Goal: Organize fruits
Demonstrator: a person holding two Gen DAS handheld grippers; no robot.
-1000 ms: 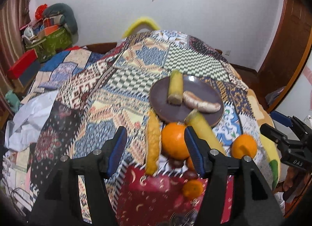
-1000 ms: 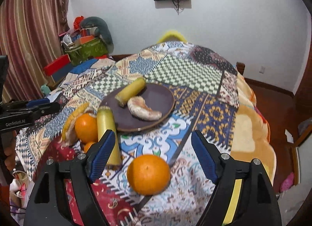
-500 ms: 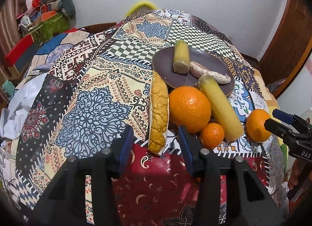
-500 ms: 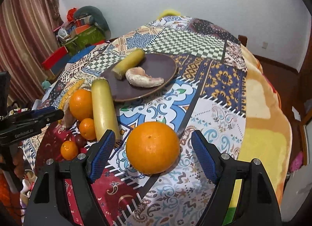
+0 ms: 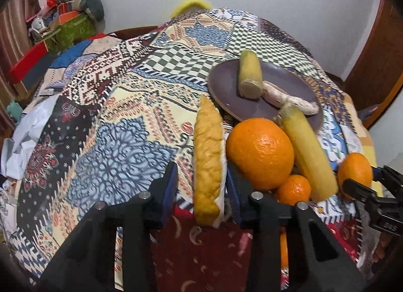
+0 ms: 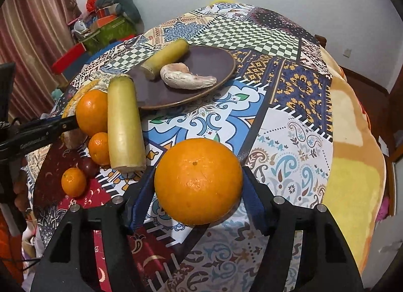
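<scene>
- Left wrist view: left gripper (image 5: 201,191) straddling the peeled yellow piece (image 5: 207,158), jaws just closing, left pad short of contact; approach lengthwise, apparently to lift it toward the plate (image 5: 226,82) at 1 o'clock.
- Right wrist view: right gripper (image 6: 199,196) closing, pads flanking the large orange (image 6: 198,181) on the cloth (image 6: 289,140), contact likely, grip unconfirmed; plate (image 6: 221,57) at 12 o'clock.

The right tongs (image 6: 197,197) have just been closing, blue pads against both sides of a big orange (image 6: 198,181) on the patterned worktop (image 6: 289,140); a plate (image 6: 201,65) lies farther off.
</scene>
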